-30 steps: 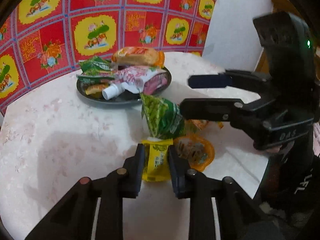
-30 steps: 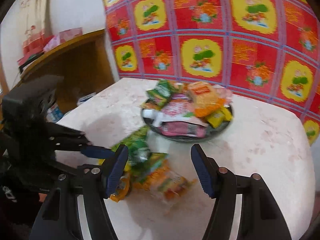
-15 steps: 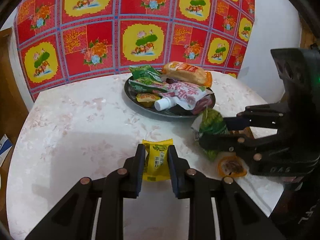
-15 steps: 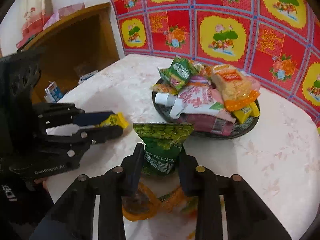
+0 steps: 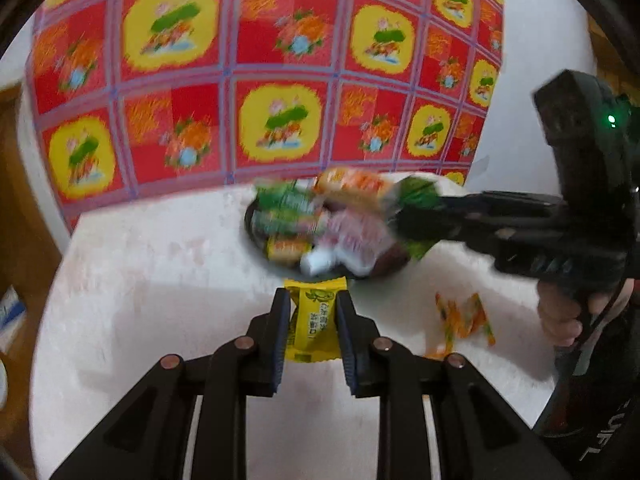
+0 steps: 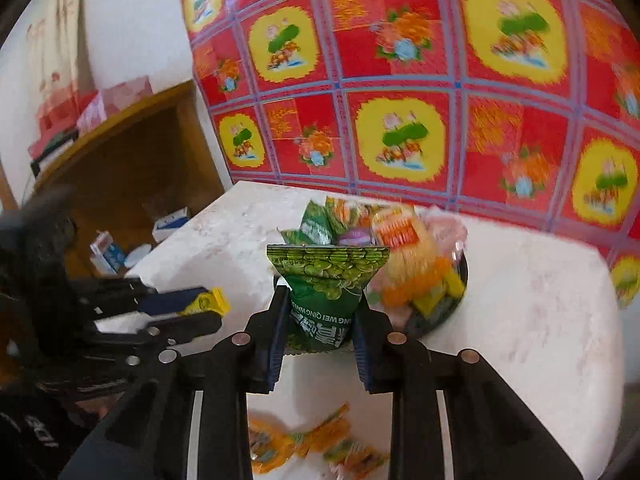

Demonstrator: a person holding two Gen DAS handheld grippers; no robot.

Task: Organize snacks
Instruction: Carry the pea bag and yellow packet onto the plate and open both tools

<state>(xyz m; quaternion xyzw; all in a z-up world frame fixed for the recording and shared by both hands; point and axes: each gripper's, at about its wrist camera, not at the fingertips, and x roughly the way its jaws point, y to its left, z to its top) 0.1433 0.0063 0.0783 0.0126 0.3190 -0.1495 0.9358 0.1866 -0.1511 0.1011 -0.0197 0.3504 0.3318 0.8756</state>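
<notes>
My left gripper (image 5: 313, 300) is shut on a small yellow snack packet (image 5: 316, 322) and holds it above the white table, just short of the dark plate (image 5: 253, 229) heaped with snack packs. My right gripper (image 6: 321, 300) is shut on a green pea snack bag (image 6: 324, 284), held upright near the plate (image 6: 460, 280). In the left wrist view the right gripper (image 5: 408, 208) reaches over the plate's right side with the green bag (image 5: 418, 196). In the right wrist view the left gripper (image 6: 208, 308) with the yellow packet (image 6: 210, 300) is at the left.
Orange-wrapped snacks (image 5: 464, 320) lie loose on the white marble table (image 5: 160, 280), also below my right gripper (image 6: 304, 440). A red and yellow patterned cloth (image 6: 400, 100) covers the wall behind. A wooden shelf (image 6: 132, 152) with small boxes stands left of the table.
Both grippers have lifted their packets and moved toward the plate. The green bag now hangs over the plate's right side, and the yellow packet is close to its near rim.
</notes>
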